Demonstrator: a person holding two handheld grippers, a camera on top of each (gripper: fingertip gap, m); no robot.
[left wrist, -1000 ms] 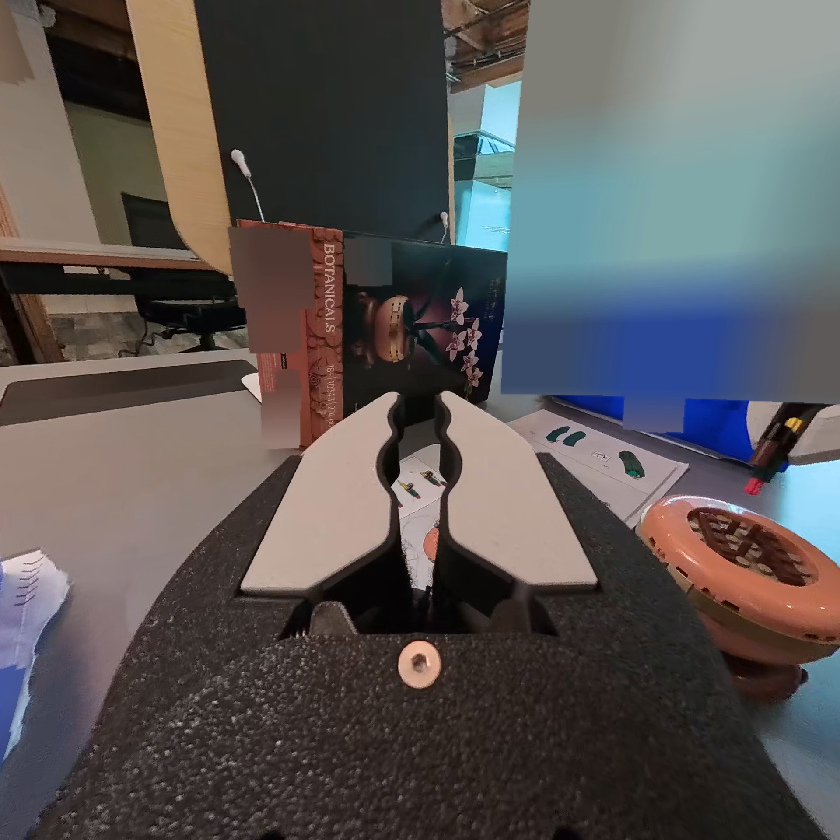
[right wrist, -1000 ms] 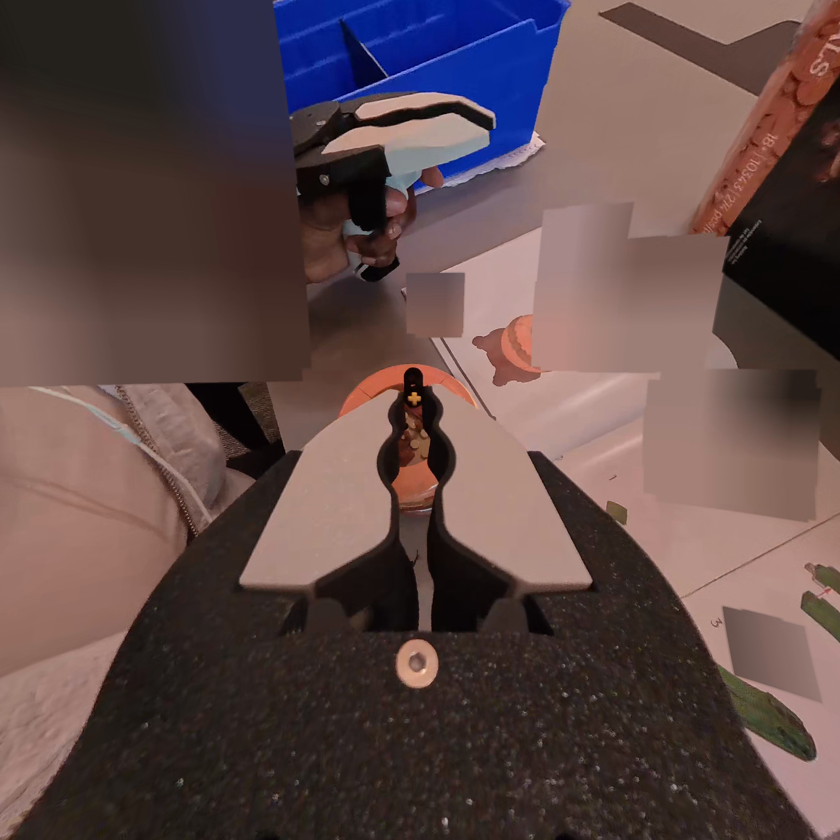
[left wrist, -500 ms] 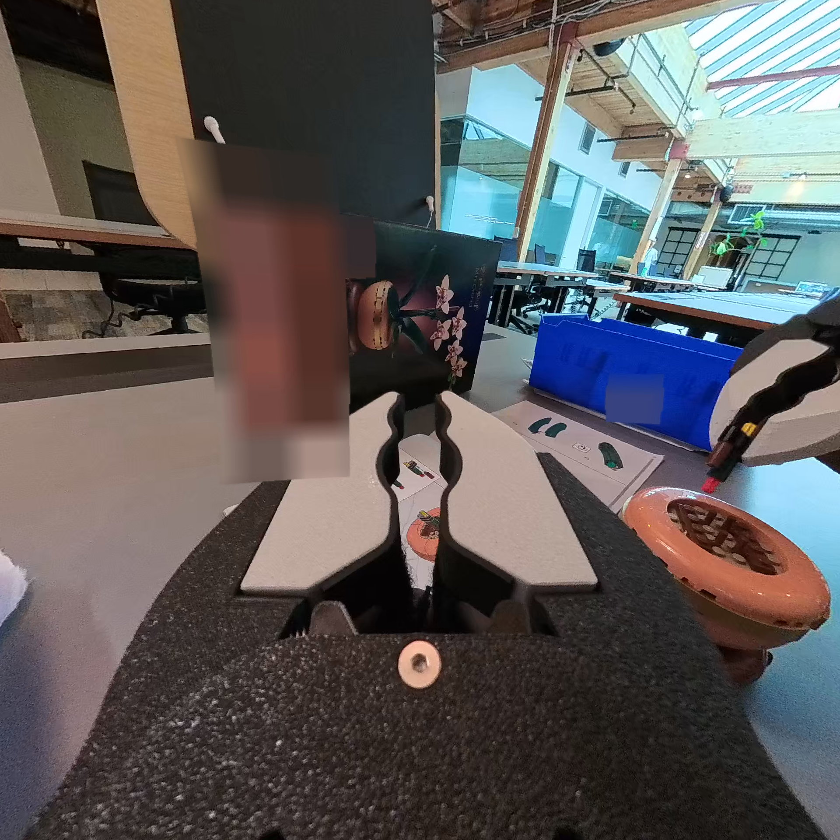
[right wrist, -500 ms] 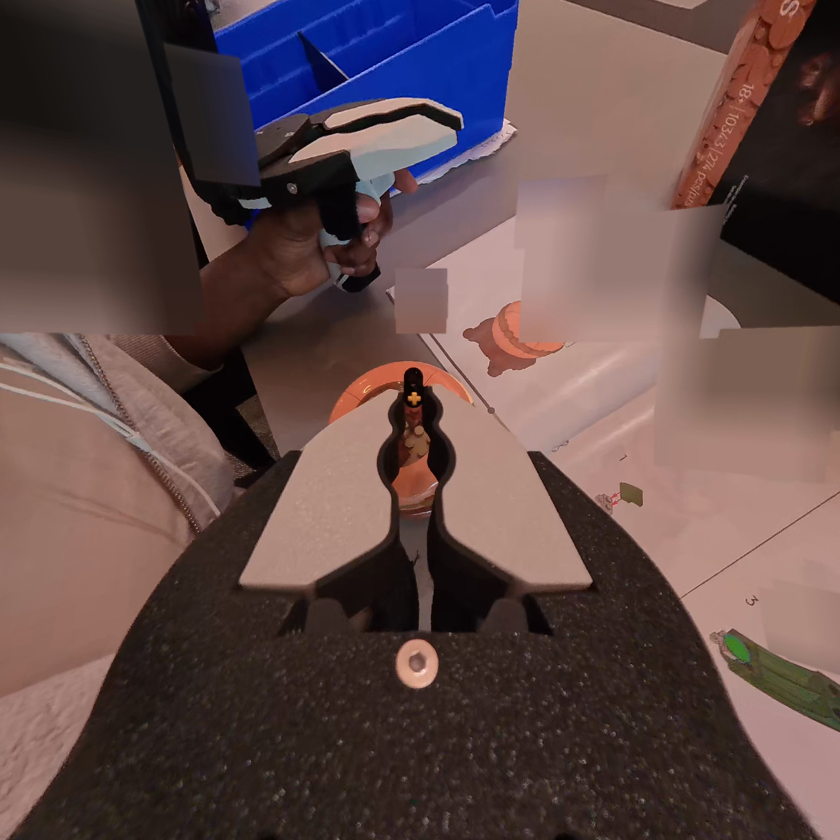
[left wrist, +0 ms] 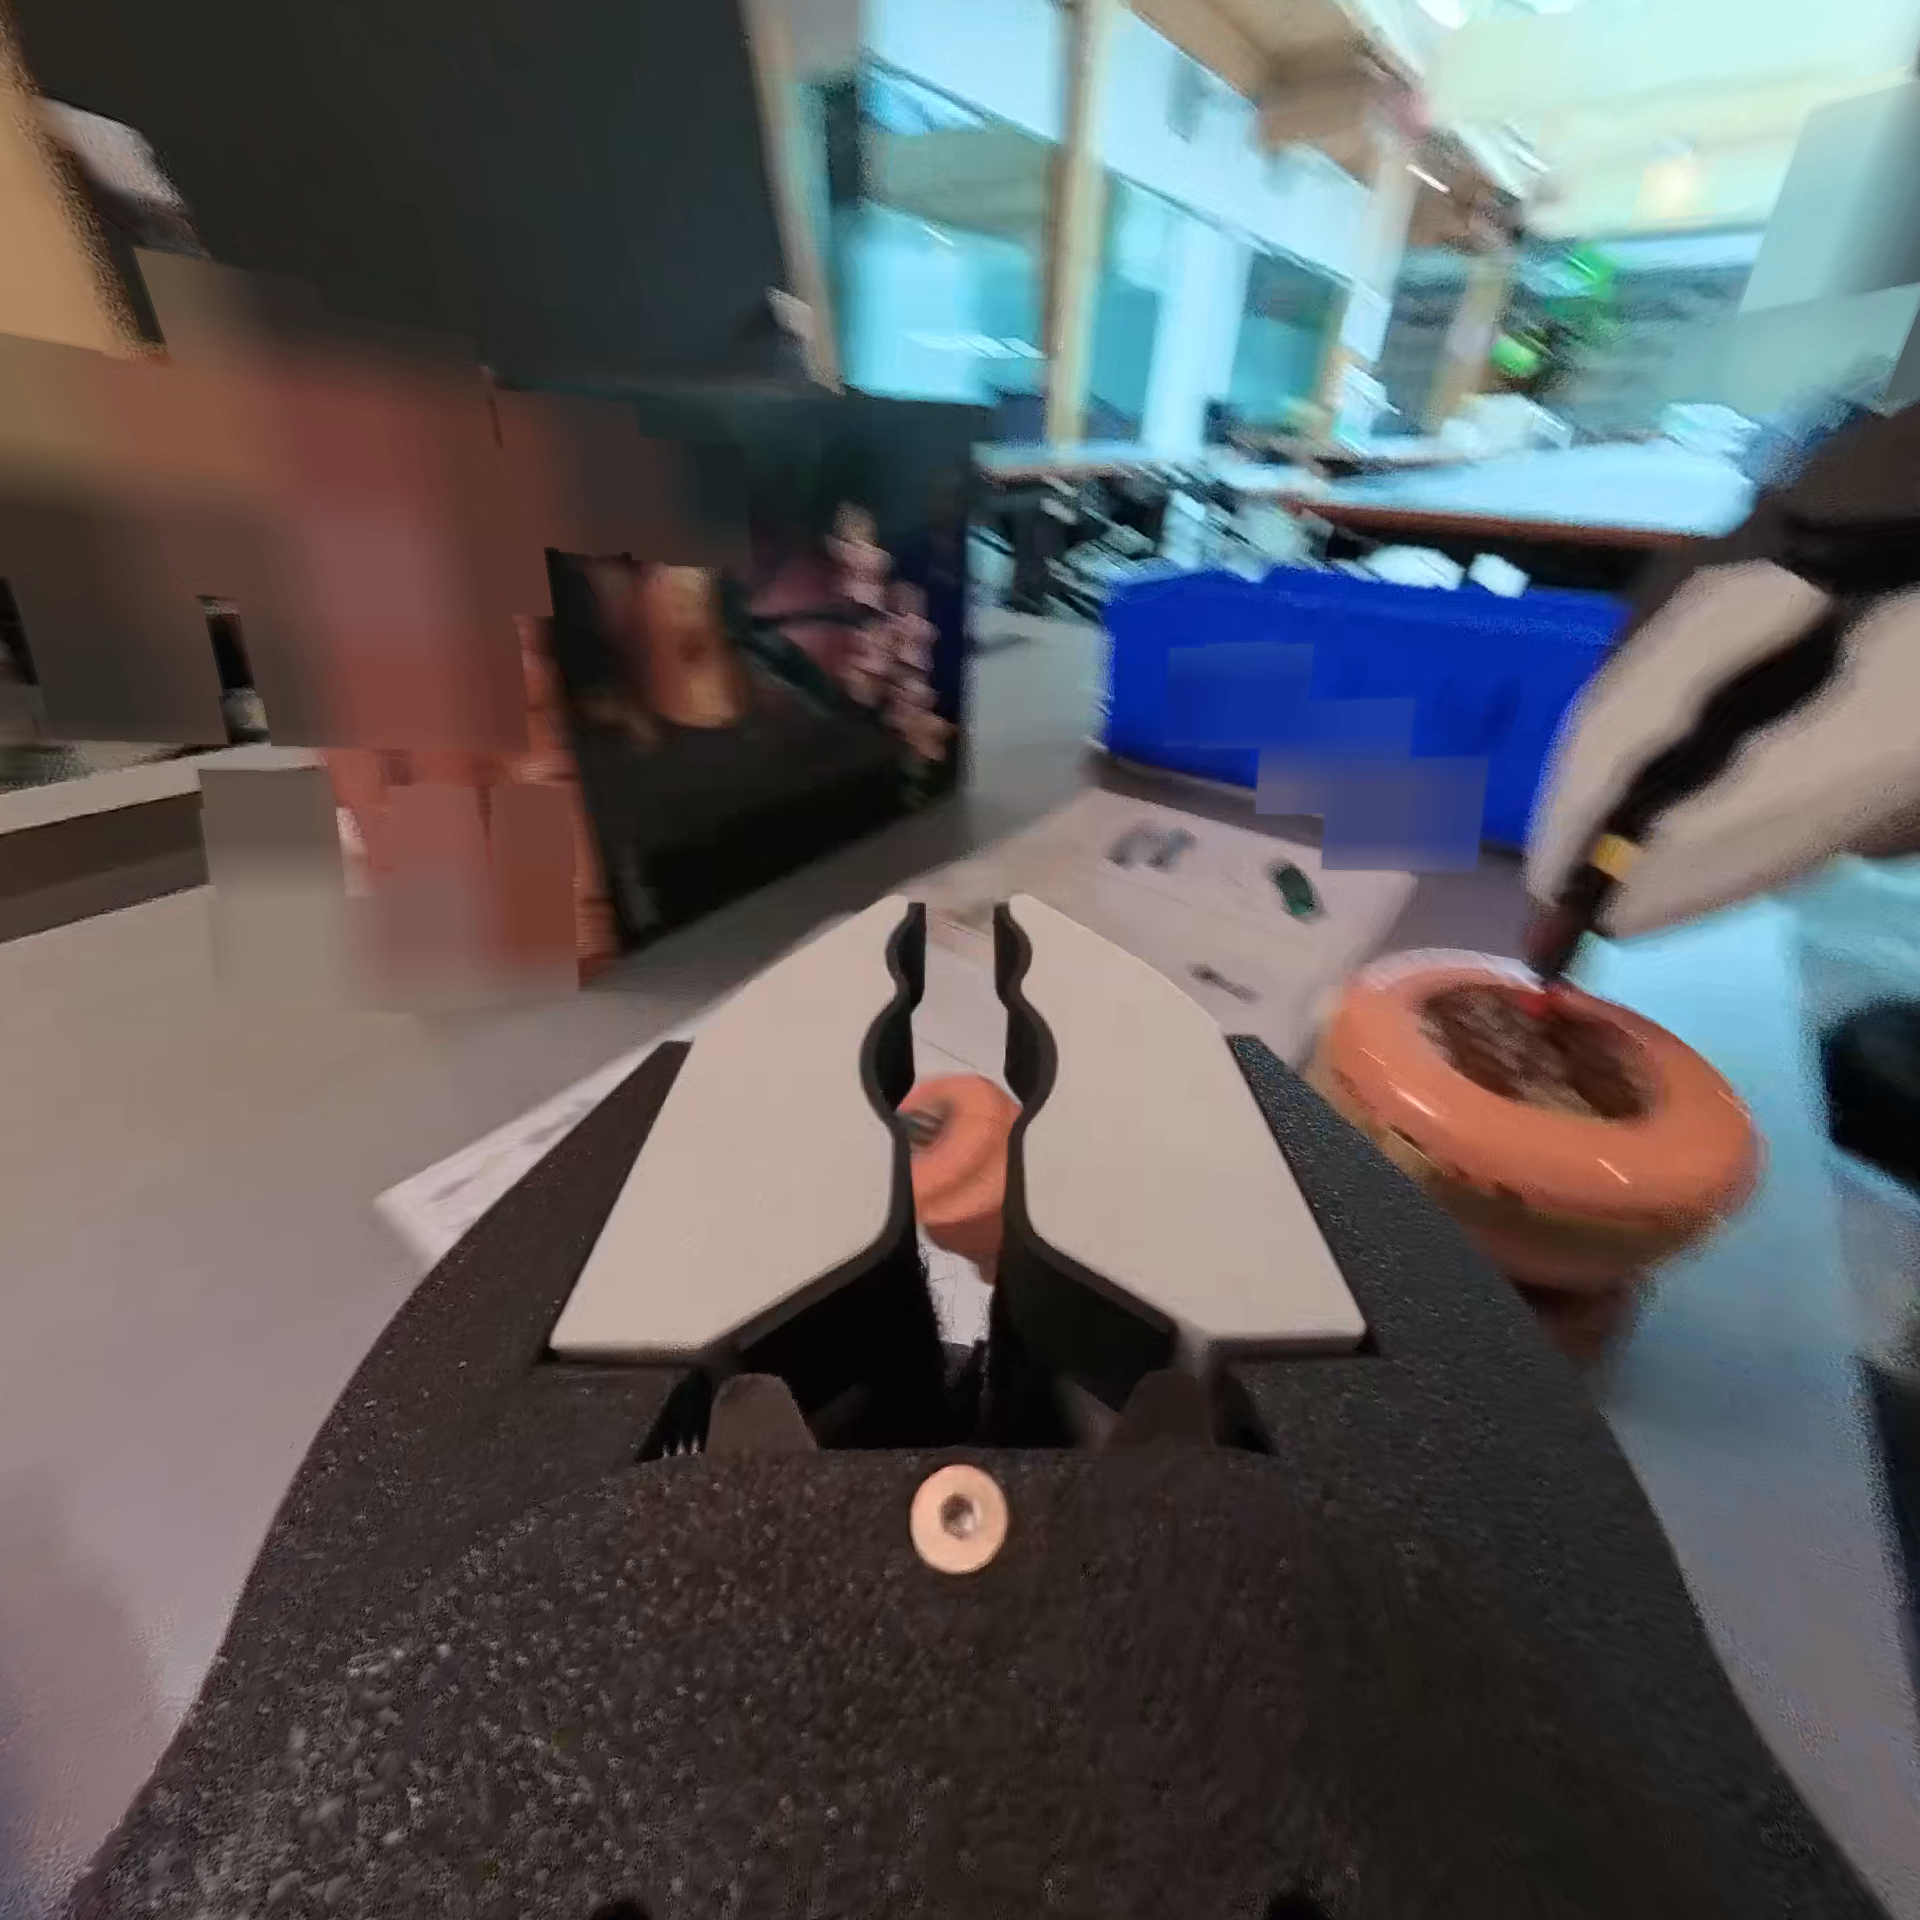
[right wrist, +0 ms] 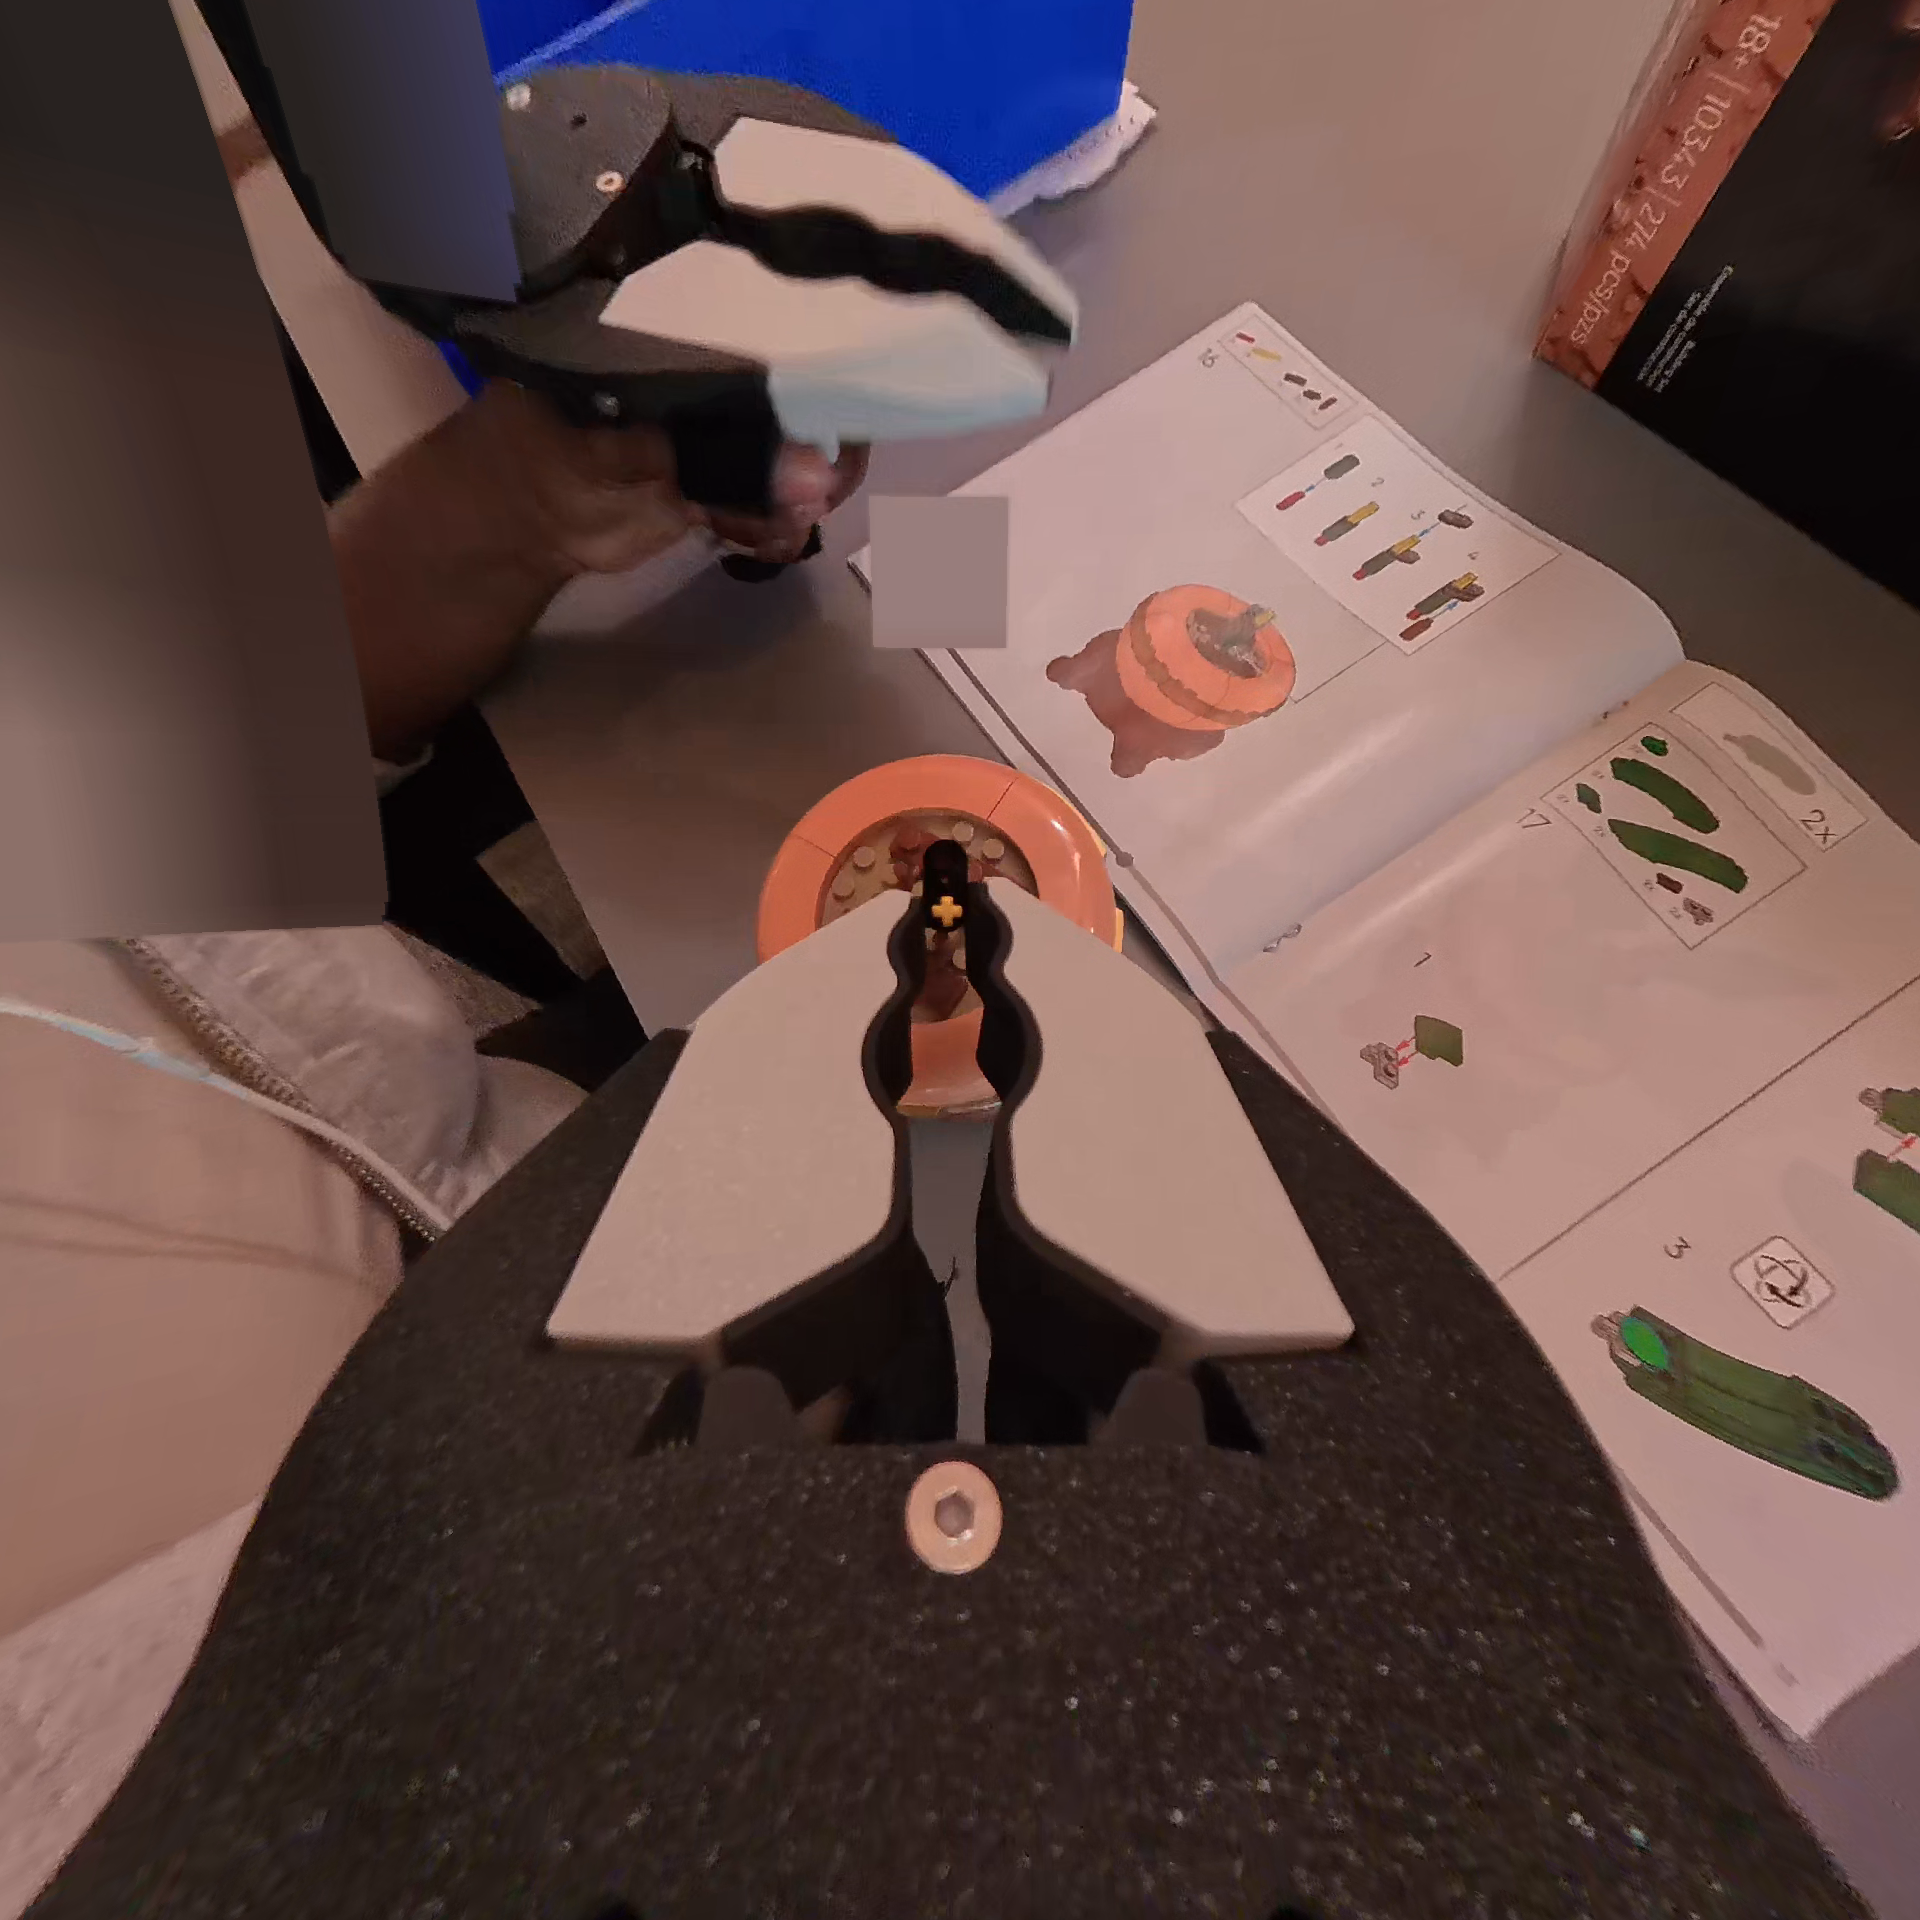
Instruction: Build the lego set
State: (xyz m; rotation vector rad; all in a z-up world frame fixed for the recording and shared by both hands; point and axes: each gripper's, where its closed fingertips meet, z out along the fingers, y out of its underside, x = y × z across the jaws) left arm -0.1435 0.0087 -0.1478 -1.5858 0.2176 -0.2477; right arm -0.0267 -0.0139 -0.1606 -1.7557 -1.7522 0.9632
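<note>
Lego pot [right wrist: 940, 852], an orange round assembly with a brown studded core, stood on the grey table [right wrist: 1351, 187] just beside the open instruction booklet [right wrist: 1455, 831]; the right gripper [right wrist: 945, 920] was clamped on a thin stem piece [right wrist: 945, 894], black with a yellow cross-axle end, held tip-down over the pot's centre; in the left wrist view its red lower tip [left wrist: 1550, 951] appeared to touch the core. The left gripper [left wrist: 953, 920] hung empty, fingers a little apart, near the pot but not bracing it. That seemed the main risk: an unsupported pot could slide or tip under a downward push; a tilted stem might miss its hole and jam; a narrow grip on so thin a part might let it twist or pop free; the blur of the left wrist view hid the exact seating.
</note>
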